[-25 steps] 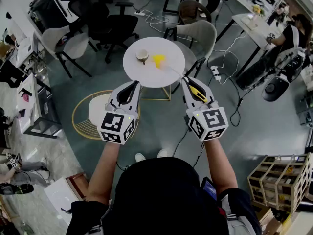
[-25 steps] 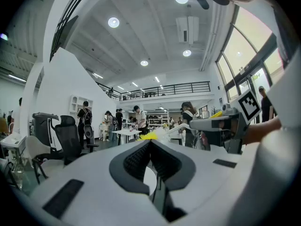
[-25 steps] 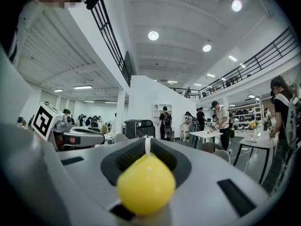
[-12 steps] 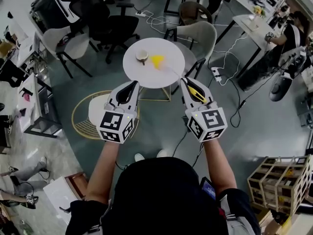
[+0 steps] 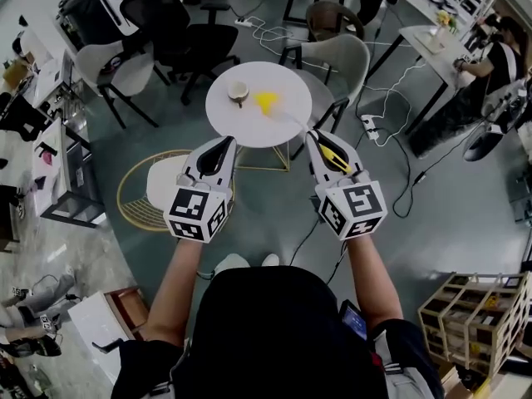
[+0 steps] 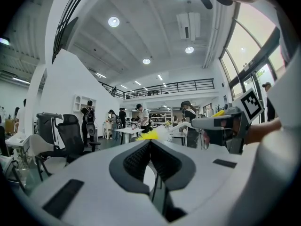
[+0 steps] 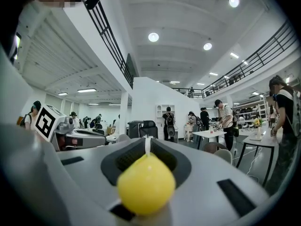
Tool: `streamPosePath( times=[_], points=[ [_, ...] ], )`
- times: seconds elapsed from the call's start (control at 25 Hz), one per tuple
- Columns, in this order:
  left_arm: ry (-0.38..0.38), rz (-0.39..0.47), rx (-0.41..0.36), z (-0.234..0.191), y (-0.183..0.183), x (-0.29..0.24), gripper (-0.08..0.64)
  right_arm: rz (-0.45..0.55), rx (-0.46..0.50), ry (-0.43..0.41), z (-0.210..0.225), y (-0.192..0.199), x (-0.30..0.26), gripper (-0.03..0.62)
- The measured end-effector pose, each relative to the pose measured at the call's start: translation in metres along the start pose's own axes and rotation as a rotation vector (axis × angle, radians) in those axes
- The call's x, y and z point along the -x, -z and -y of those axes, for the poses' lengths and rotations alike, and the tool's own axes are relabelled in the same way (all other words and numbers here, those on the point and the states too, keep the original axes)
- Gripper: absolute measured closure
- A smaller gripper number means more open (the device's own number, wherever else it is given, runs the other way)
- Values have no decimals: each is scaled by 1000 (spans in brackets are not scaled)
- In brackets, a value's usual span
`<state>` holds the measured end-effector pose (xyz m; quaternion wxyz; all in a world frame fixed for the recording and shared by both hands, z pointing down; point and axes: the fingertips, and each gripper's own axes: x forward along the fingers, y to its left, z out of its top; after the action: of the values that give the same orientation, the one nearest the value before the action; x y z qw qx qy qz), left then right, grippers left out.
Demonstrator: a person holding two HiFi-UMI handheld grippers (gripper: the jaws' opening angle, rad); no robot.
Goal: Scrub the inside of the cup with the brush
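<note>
While the right hand-held gripper (image 5: 313,136) clamps the brush (image 5: 266,100), the left hand-held gripper (image 5: 228,143) is closed. The cup (image 5: 238,91) stands on the bench (image 5: 283,128).

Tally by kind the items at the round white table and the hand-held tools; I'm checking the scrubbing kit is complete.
Small beige cup: 1
Yellow-bristled brush with a thin white shaft: 1
Two-jaw tools: 2 (left tool shut and empty, right tool shut on the brush)
Total: 4
</note>
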<state>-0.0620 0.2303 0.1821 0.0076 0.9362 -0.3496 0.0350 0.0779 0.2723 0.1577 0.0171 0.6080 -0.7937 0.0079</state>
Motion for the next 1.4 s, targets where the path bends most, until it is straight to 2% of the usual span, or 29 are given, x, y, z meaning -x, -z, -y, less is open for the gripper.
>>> streamPosePath(
  times=[0.24, 0.72, 1.4],
  points=[
    [-13, -19, -10, 14, 2, -3, 543, -1, -27, -14, 13, 3, 7, 546],
    [-40, -23, -19, 12, 4, 3, 543, 13, -42, -34, 11, 4, 8, 545],
    [-74, -8, 4, -35, 6, -33, 543, 3, -48, -38, 27, 7, -44, 545]
  ],
)
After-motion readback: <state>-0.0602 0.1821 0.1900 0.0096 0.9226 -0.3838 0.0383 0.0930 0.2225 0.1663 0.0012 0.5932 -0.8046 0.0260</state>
